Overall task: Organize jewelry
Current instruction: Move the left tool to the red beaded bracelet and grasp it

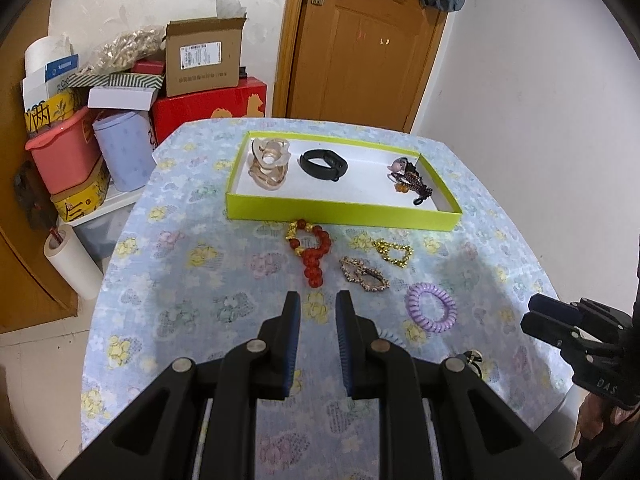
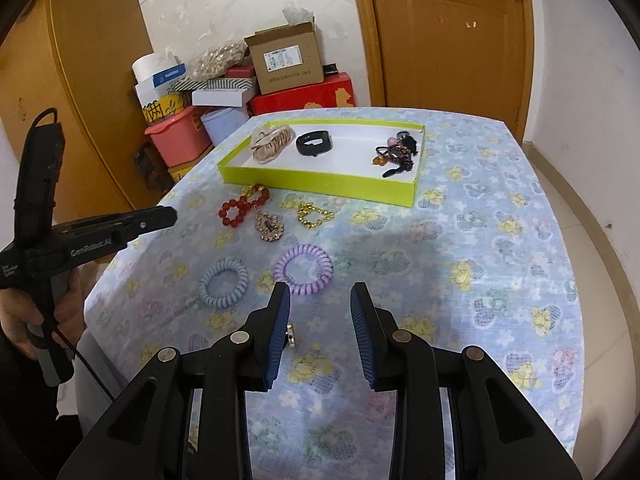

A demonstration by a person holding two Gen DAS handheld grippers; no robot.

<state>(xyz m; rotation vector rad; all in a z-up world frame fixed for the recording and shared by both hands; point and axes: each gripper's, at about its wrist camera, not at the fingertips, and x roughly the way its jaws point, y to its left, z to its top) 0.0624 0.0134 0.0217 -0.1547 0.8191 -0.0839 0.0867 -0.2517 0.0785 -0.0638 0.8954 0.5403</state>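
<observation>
Both tools are hovering empty above the desk (image 1: 192, 280): left tool (image 1: 318, 300) jaws slightly parted, right tool (image 2: 320, 292) wider. The green tray (image 1: 344, 210) at 12 o'clock is holding three pieces already. The red bead bracelet (image 1: 314, 254), brooch (image 1: 364, 274), gold chain (image 1: 394, 254) and purple coil tie (image 2: 303, 268) are lying loose. Risk: the crowded pieces could be snagging together; the small ring (image 2: 291, 335) by the right tool might get missed.

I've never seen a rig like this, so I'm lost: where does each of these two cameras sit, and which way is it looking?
Left wrist: on the left gripper, looking down over the table at the green tray; its fingers and the right gripper show.
Right wrist: on the right gripper, same direction; the left gripper and a hand show.
Shared: tray, red bead bracelet, purple coil tie.
</observation>
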